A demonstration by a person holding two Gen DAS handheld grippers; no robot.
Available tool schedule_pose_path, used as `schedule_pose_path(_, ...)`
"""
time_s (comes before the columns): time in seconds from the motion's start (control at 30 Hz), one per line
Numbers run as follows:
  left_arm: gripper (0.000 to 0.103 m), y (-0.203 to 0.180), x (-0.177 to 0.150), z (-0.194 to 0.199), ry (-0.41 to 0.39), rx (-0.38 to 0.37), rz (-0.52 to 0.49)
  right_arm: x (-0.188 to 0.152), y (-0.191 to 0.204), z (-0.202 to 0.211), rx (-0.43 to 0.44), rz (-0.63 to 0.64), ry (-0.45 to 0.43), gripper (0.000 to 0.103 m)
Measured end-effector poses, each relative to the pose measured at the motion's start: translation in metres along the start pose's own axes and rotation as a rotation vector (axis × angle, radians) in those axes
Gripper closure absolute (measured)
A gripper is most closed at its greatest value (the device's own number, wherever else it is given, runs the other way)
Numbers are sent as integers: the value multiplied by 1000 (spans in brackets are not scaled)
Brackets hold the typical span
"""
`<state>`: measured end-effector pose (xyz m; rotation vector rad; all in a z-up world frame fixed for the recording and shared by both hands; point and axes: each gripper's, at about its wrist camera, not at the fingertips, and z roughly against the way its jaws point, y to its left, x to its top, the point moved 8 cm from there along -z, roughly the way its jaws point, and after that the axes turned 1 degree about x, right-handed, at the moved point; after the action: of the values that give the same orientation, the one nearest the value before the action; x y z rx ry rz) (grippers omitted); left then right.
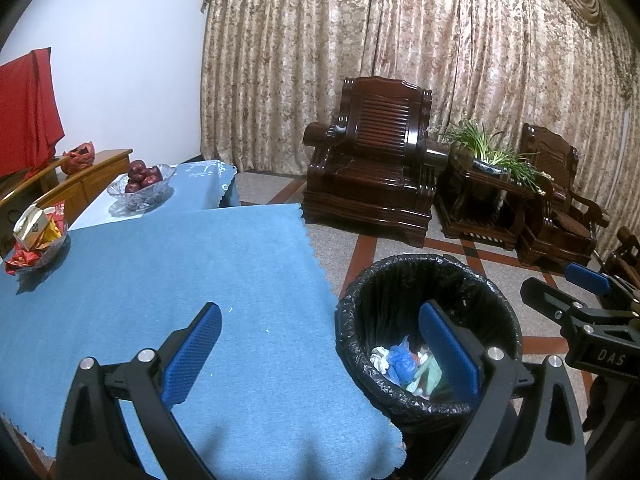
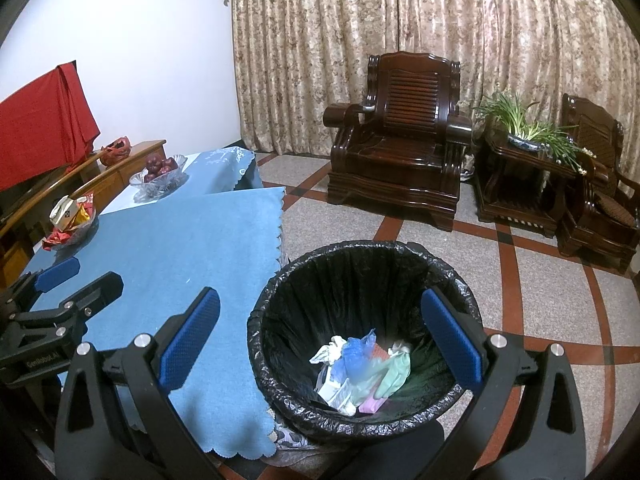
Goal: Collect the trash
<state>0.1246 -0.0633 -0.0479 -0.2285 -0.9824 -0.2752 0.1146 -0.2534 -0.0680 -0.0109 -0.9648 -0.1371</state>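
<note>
A round bin (image 1: 362,292) (image 2: 360,264) lined with a black bag stands on the floor at the table's right edge. Trash (image 1: 404,364) (image 2: 360,364) lies at its bottom: white crumpled paper, blue plastic, a green glove and pink pieces. My left gripper (image 1: 328,348) is open and empty, one finger over the blue tablecloth (image 1: 180,288), the other over the bin. My right gripper (image 2: 324,336) is also open and empty, straddling the bin's left rim. Each gripper shows in the other's view, the right gripper (image 1: 568,286) beyond the bin and the left gripper (image 2: 78,276) over the cloth.
A glass dish of snack wrappers (image 1: 36,236) (image 2: 70,220) sits at the table's far left. A glass bowl of red apples (image 1: 142,184) (image 2: 160,174) stands behind it. Dark wooden armchairs (image 1: 372,156) (image 2: 396,136) and a side table with a plant (image 1: 486,156) line the curtain.
</note>
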Motion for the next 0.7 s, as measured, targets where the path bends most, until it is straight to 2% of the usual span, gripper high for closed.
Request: schedule_pose_path(0.7, 6, 8, -8, -5, 12, 2, 2, -1, 0, -1, -1, -1, 2, 5)
